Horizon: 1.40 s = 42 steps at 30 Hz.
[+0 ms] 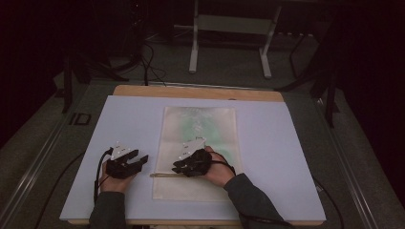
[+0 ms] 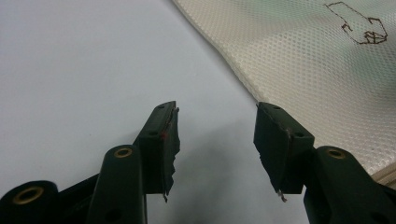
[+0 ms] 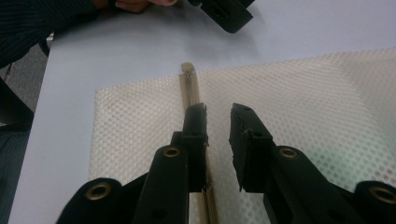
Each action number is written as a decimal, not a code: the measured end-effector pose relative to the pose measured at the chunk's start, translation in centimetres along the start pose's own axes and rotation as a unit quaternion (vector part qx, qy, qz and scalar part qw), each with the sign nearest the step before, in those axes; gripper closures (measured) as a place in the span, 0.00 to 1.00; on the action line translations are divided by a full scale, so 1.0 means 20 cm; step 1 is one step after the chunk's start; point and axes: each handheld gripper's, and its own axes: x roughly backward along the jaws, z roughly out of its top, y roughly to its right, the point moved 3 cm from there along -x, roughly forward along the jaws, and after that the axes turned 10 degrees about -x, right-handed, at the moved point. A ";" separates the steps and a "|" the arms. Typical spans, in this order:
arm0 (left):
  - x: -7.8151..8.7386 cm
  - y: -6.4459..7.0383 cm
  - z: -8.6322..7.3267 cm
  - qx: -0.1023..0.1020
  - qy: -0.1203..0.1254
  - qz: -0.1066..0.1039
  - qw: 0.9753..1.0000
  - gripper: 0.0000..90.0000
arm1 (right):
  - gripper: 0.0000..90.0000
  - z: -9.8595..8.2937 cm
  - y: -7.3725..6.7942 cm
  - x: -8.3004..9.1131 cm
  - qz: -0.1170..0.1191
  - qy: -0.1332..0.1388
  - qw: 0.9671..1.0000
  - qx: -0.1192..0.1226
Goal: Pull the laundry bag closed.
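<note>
A mesh bag (image 1: 198, 152) lies mid-frame on the white table (image 1: 286, 157). The right gripper (image 1: 184, 167) sits over the bag's zip strip (image 3: 189, 86), jaws slightly parted, holding nothing. At lower left, the left gripper (image 1: 138, 160) rests wide open beside the bag.

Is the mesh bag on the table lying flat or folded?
Flat and spread out: the mesh bag lies as one full rectangle on the white board, with no folded corner visible.
</note>
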 end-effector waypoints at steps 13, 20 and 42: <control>0.00 0.00 0.00 0.001 0.001 0.000 1.000 0.54 | 0.85 0.08 -0.04 -0.07 0.007 -0.021 1.000 0.018; 0.00 0.00 0.00 0.001 0.001 -0.001 1.000 0.54 | 0.86 0.11 -0.06 -0.12 0.013 -0.023 0.999 0.023; 0.00 0.00 0.00 0.000 0.001 -0.003 1.000 0.54 | 0.86 0.15 -0.12 -0.31 0.032 -0.026 0.999 0.020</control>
